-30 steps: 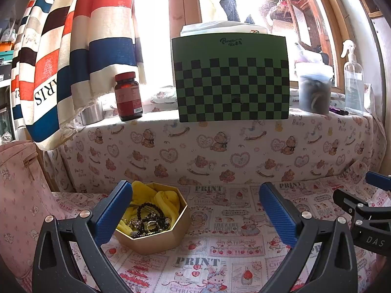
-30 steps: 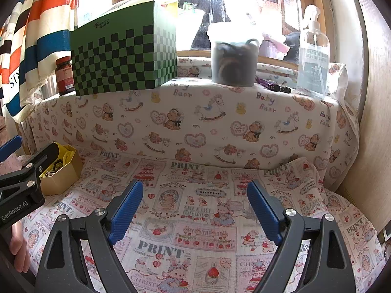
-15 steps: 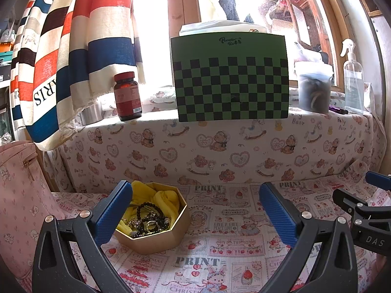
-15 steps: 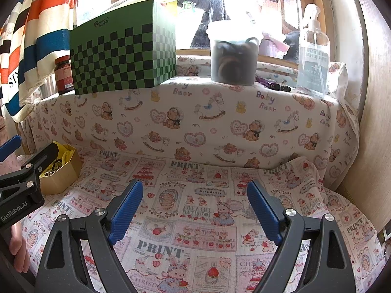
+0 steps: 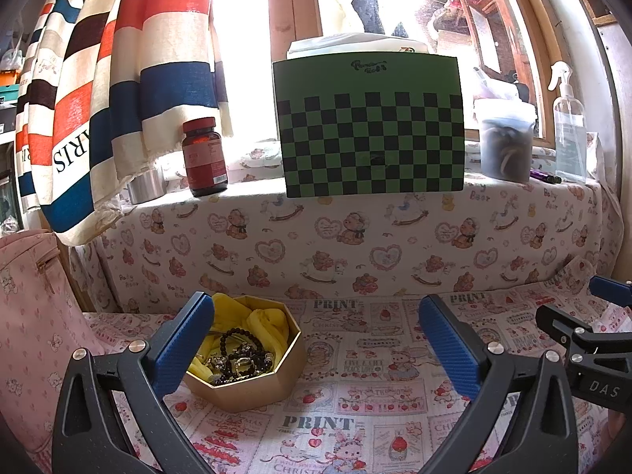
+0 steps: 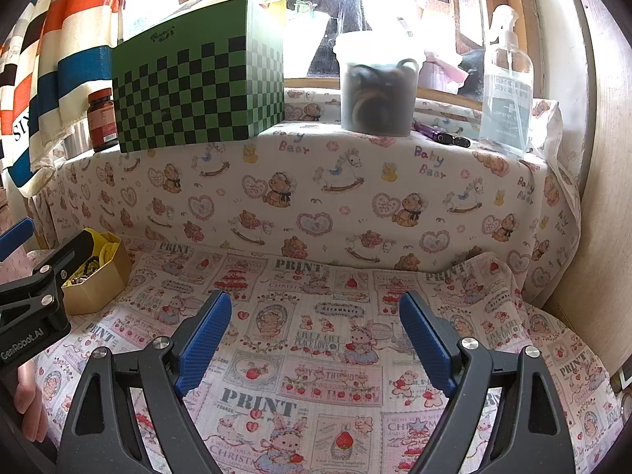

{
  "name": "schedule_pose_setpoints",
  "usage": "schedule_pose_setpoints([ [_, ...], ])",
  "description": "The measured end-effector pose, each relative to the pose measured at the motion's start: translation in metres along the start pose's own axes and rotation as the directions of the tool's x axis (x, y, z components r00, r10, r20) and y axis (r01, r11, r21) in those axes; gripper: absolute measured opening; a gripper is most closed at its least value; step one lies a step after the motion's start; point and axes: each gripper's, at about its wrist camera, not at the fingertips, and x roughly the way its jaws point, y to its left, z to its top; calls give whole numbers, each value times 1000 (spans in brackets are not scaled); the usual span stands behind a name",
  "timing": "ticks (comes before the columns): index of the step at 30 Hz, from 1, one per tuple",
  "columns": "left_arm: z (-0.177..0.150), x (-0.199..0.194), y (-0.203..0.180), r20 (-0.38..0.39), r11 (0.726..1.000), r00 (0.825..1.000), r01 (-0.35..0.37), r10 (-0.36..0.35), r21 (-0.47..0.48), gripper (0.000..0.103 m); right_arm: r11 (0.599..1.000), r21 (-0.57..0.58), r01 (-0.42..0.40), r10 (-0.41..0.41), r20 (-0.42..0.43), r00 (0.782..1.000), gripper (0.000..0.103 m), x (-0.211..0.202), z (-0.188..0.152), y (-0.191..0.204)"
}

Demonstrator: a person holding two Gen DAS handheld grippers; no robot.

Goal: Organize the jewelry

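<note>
Two grippers show, both with jaws spread wide and holding nothing. Far left of the left gripper point(image 5: 316, 339) hangs one striped curtain point(image 5: 118, 91) of coarse woven cloth, lettered "RIS" and "ERMES" where folds allow. One pink fabric bag point(image 5: 27, 308) with a zip sits outside its left jaw. Just behind that jaw's blue ribbed pad rests one gold box point(image 5: 252, 379), octagonal, lined with yellow cloth point(image 5: 268, 318) and holding the jewelry point(image 5: 241, 355): a string of round black beads tangled with metal pieces I cannot count. The box lies partly behind the left jaw, not between the jaws.

Beyond the jaws, on a ledge draped in teddy-bear cloth point(image 5: 355, 233) marked "Baby Bear", stand one brown pill bottle point(image 5: 205, 158) with a red cap, one green box point(image 5: 371, 126) with a black checkerboard and a script logo too small to read, one cloudy plastic tub point(image 5: 505, 142), and one clear pump bottle point(image 5: 568, 134).

Between the jaws lies bare tablecloth point(image 5: 355, 359) printed "PRINT" and "PEACE LOVE".

Right of the left gripper's right jaw, the right gripper point(image 6: 312, 335) shows its black body marked "DAS". In the right wrist view the left gripper's body reads "GenRobot.AI", and the gold box sits far left of the right jaws.
</note>
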Motion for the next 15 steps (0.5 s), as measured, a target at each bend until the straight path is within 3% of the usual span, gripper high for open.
schedule_pose_setpoints([
  [15,-1,-1,-3,1,1000,1000,12,-12,14,103,1000,-5,2,-2,-15,1000,89,2,-3,-1],
])
